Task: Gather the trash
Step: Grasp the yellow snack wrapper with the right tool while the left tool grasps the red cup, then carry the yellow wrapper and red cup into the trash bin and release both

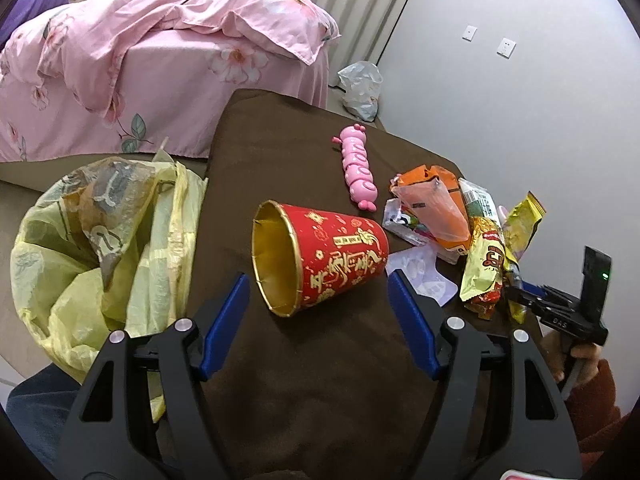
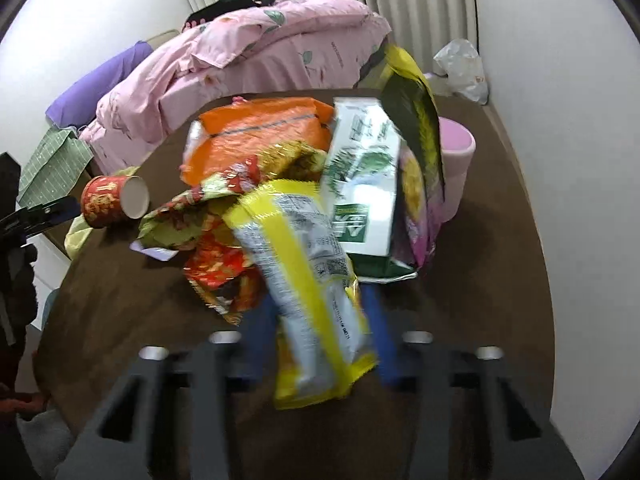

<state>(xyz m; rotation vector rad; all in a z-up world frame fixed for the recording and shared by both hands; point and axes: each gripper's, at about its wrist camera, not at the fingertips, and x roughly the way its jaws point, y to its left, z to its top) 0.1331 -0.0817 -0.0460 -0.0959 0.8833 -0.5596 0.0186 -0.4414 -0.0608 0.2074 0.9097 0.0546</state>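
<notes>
A red and gold paper cup point(image 1: 320, 260) lies on its side on the brown table point(image 1: 304, 380), also seen as the red cup point(image 2: 110, 200) at far left. My left gripper point(image 1: 317, 278) is open, its blue fingertips point(image 1: 228, 316) flanking the cup without pressing it. A pile of wrappers point(image 1: 440, 208) lies to the right: an orange packet point(image 2: 256, 136), a green and white carton point(image 2: 364, 184) and a yellow snack packet point(image 2: 304, 264). My right gripper point(image 2: 314, 296), blurred, is shut on the yellow packet's near end. It appears as the right gripper point(image 1: 516, 294) at the pile's edge.
A yellow trash bag point(image 1: 100, 240) hangs open at the table's left edge. A pink caterpillar toy point(image 1: 358, 168) lies behind the cup, and a pink cup point(image 2: 456, 152) stands behind the pile. A bed with a pink quilt point(image 1: 160, 40) and a white plastic bag point(image 1: 360, 88) lie beyond.
</notes>
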